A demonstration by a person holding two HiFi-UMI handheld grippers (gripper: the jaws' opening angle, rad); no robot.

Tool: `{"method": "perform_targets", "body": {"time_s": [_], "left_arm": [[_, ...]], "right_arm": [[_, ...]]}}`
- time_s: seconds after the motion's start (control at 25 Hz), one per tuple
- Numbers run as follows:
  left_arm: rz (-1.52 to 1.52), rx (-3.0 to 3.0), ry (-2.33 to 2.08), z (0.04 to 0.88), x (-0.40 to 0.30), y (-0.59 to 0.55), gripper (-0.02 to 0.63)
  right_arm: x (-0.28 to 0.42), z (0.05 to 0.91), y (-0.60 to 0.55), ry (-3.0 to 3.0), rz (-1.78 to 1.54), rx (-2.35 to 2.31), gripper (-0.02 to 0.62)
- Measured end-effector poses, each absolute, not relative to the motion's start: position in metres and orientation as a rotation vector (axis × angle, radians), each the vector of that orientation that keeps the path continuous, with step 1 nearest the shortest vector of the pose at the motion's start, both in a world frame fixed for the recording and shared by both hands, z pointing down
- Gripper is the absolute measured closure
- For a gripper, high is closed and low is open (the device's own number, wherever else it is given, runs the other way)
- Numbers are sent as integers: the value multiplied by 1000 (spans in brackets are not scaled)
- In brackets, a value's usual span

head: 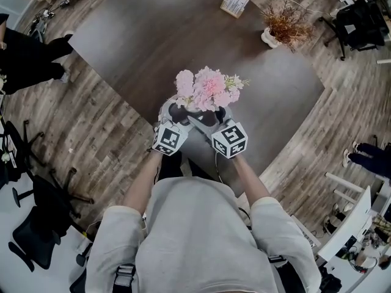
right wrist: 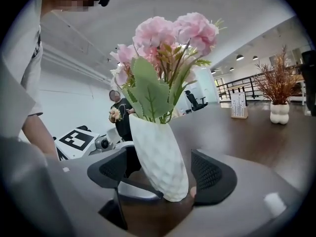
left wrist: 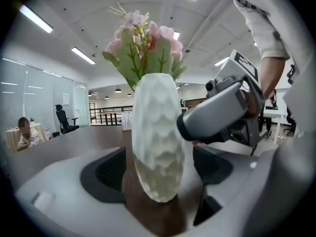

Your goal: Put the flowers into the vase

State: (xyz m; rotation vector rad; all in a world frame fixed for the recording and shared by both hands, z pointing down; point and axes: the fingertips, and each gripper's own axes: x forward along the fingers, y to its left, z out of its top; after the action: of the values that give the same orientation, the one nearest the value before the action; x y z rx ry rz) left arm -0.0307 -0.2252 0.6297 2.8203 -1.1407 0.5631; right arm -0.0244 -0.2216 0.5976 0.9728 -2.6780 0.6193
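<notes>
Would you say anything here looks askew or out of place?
Nothing clearly wrong: the flowers sit in the white vase, between the open left claw and right claw. The vase leans in the right gripper view, possibly only camera tilt.

We count one dark brown worktop (head: pixel 153 35). On it stand two vases: one white faceted vase (right wrist: pixel 160 157) by the near edge and one white bulbous vase (head: pixel 270 38) by the far right corner. There is one bunch of pink flowers (head: pixel 208 87) in the first and one spray of dried brown branches (head: pixel 287 20) in the second. One printed card (head: pixel 234 3) stands at the far edge. We count two claws, the left claw (head: pixel 173 112) and the right claw (head: pixel 215 116). Off the worktop we make out two black office chairs: one chair (head: pixel 43 218) past the near left corner and another chair (head: pixel 357 17) past the far right corner.
</notes>
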Motion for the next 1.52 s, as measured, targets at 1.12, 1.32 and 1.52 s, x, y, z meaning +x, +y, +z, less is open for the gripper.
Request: {"method": "perform_targets", "body": {"time_s": [1.12,1.32,1.52], "left_arm": [[506,2609,-1345,608,-81,-164,595],[478,2622,-1367,599,-73,-157,595],[455,2642,-1370,587,-65,-145,595]], "right_arm": [[71,603,-191,-2513,597,1346,584],[78,600,-182,-2510,561,1367,598],[81,585,-167,-2554,531,1360,598]]}}
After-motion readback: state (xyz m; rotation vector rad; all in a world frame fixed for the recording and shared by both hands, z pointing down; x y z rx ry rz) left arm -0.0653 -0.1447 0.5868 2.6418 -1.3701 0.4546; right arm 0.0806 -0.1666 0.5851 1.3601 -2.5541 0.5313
